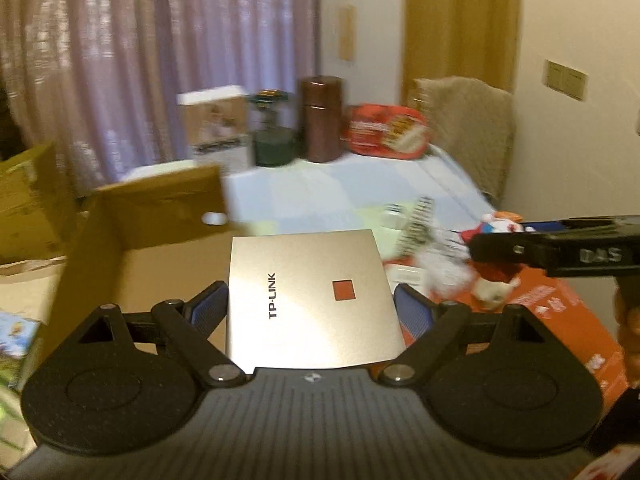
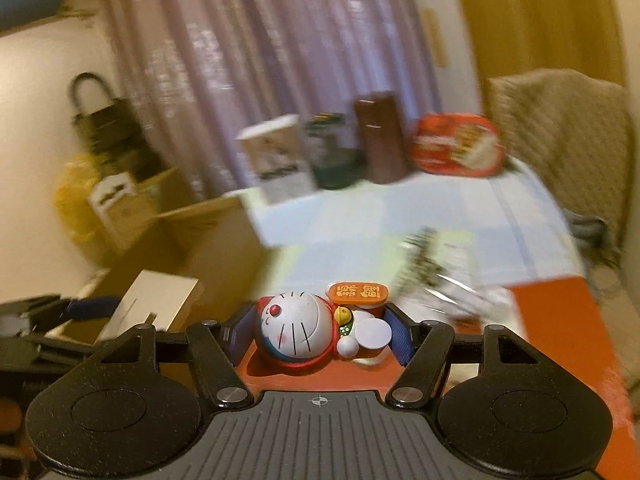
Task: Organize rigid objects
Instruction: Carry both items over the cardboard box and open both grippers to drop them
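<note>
Clamped between the left gripper's blue pads, a silver TP-LINK box hangs over an open cardboard carton. Beside it, the right gripper pinches a cat figurine lying sideways above a red box on the cluttered table.

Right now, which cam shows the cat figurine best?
Right wrist view: the white and blue cartoon cat figurine lies centred and sharp between the right gripper pads, face showing. The left wrist view catches only a blurred, partly hidden side glimpse beneath the right gripper.
</note>
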`<state>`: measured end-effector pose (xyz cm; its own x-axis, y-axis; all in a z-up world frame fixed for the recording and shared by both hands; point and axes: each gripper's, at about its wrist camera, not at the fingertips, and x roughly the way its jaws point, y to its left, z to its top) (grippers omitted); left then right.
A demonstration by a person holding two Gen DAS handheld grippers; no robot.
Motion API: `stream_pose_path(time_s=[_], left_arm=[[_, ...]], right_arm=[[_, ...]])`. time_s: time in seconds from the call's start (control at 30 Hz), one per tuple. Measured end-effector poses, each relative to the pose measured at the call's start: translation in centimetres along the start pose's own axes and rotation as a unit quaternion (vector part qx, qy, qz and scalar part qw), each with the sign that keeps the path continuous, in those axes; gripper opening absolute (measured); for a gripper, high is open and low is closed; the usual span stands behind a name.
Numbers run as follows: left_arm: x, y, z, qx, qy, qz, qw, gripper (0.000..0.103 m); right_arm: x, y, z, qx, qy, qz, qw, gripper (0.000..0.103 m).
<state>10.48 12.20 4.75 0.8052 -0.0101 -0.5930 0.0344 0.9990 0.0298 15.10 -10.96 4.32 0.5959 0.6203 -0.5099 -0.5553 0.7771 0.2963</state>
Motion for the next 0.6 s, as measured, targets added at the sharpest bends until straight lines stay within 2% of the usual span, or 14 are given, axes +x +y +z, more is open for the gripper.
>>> stream_pose_path(time_s=[0.13,0.27,0.43,0.6], left_arm=[[-1.3,6.0,0.0,-0.001,0.011,0.05,0.9987,0.086],[-1.6,10.9,-0.2,-0.012,0.028,0.075,0.9967,0.086],[-0.9,14.4,-1.1,-0.016,0.038,0.082,0.9958,0.086],[0.2,15.9,-2.2,-0.026,0.044,0.073,0.996,0.086]], right_arm=[[2.6,5.7,1.4,-0.033,0.011,0.054,0.998,0.064],[6.2,10.5,2.0,-0.052,0.029,0.094,0.994,0.064],[10.6,14.6,1.4,-0.088,0.059,0.109,0.988,0.064],[13.2,15.3,0.1,-0.097,0.085,0.096,0.987,0.064]])
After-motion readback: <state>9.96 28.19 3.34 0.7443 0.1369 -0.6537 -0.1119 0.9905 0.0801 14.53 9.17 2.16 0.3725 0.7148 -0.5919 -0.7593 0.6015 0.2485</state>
